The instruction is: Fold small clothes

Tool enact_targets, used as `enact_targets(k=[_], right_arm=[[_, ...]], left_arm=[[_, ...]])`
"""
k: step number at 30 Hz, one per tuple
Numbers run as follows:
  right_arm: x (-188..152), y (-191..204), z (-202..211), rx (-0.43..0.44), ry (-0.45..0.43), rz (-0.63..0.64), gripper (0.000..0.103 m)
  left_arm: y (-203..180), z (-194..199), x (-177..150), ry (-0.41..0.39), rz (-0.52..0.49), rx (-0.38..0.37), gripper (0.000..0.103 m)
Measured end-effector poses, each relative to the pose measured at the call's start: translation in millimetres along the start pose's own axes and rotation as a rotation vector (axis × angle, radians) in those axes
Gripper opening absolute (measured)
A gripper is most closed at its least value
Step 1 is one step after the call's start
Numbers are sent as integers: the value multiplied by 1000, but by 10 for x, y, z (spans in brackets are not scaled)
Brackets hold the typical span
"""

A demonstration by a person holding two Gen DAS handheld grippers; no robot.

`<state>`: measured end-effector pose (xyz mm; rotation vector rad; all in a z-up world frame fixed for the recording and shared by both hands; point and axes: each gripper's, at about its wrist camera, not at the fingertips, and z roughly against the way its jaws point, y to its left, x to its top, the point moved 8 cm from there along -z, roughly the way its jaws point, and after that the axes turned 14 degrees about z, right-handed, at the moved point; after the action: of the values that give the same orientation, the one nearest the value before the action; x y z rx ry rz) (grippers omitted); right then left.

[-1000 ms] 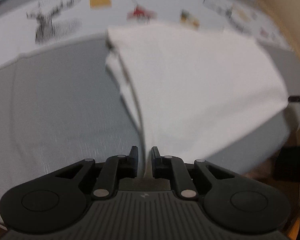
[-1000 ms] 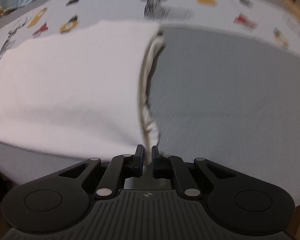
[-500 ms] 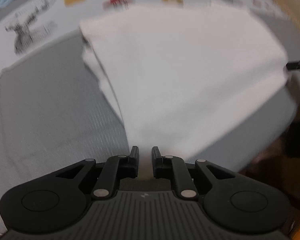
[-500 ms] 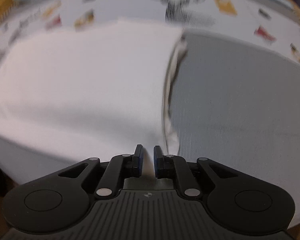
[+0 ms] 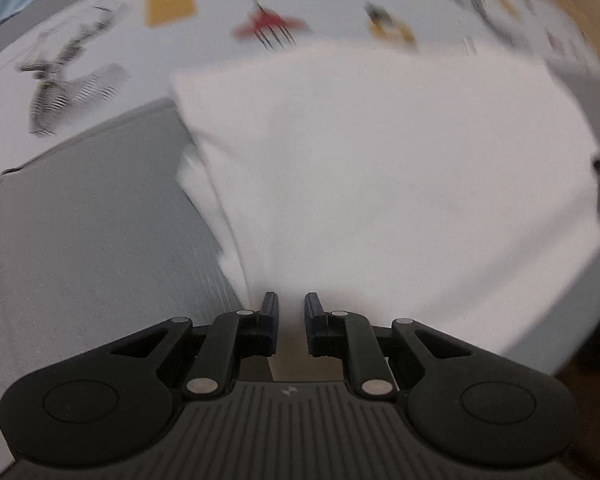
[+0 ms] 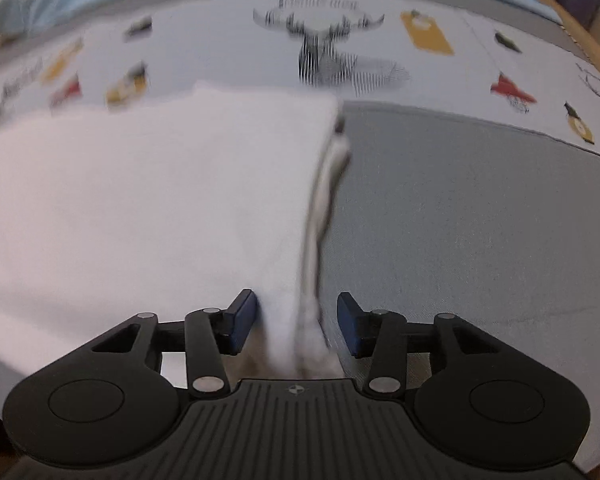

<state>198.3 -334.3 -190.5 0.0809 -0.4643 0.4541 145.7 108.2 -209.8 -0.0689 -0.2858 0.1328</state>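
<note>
Right wrist: hand-held gripper (image 6: 296,322) agape astride white garment's (image 6: 160,200) folded edge.

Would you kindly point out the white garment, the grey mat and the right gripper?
white garment (image 6: 148,208), right wrist view, flat top layer.
grey mat (image 6: 468,216), right wrist view, bare surface.
right gripper (image 6: 296,316), right wrist view, gap between blue pads.
</note>
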Motion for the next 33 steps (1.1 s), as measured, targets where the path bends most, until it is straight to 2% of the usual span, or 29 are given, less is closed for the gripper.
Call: enact_targets(k=[3, 4, 7, 8, 9, 10, 11, 12, 15, 16, 18, 19, 21, 22, 24, 26, 27, 28, 29, 31, 32, 33], right_arm=[[223, 23, 121, -1, -130, -4, 46], [279, 17, 101, -6, -150, -9, 46], [342, 19, -130, -34, -95, -3, 45], [319, 21, -215, -56, -53, 8, 45], [284, 32, -293, -80, -7, 14, 47], [281, 15, -338, -82, 11, -5, 47], [301, 11, -328, -74, 7, -33, 47], [365, 10, -288, -66, -18, -52, 47], [579, 9, -148, -80, -140, -55, 47], [612, 3, -151, -85, -156, -58, 47], [604, -16, -262, -98, -125, -67, 47], [566, -24, -358, -111, -83, -65, 47], [474, -32, -497, -138, -6, -58, 50], [470, -34, -501, -145, -9, -72, 50], [514, -37, -444, -152, -21, -88, 49], [592, -37, -364, -161, -83, -97, 49], [600, -40, -373, -165, -86, -91, 49], [556, -50, -441, -170, -49, -80, 49], [478, -66, -520, -168, 1, -84, 50], [448, -122, -476, -160, -6, -152, 50], [470, -123, -400, -164, -18, -170, 50], [499, -102, -305, -167, -42, -172, 50]], left_arm=[[-39, 232, 314, -155, 35, -54, 16], [-71, 251, 372, -168, 57, -68, 16], [-171, 133, 545, -176, 63, -85, 16], [-176, 35, 549, -156, 50, -69, 16], [-90, -128, 542, -112, 38, -20, 16], [-16, -257, 526, -65, 36, 61, 16], [34, -303, 521, -54, 47, 98, 14], [39, -280, 567, -68, 68, 96, 14], [-89, -52, 732, -187, 88, 35, 14], [-178, 20, 784, -224, 79, 0, 15], [-291, 39, 841, -257, 72, -47, 16], [-307, -27, 837, -238, 73, -47, 16], [-257, -267, 767, -136, 77, 15, 16], [-224, -373, 730, -93, 74, 52, 17], [-207, -359, 747, -106, 93, 53, 18], [-230, -235, 842, -168, 111, 45, 18], [-229, -189, 864, -201, 107, 44, 18], [-209, -177, 874, -218, 108, 51, 22], [-167, -224, 858, -197, 116, 70, 26], [-61, -300, 781, -130, 153, 100, 27], [-34, -227, 800, -152, 174, 97, 26], [-34, -84, 836, -207, 185, 113, 27]])
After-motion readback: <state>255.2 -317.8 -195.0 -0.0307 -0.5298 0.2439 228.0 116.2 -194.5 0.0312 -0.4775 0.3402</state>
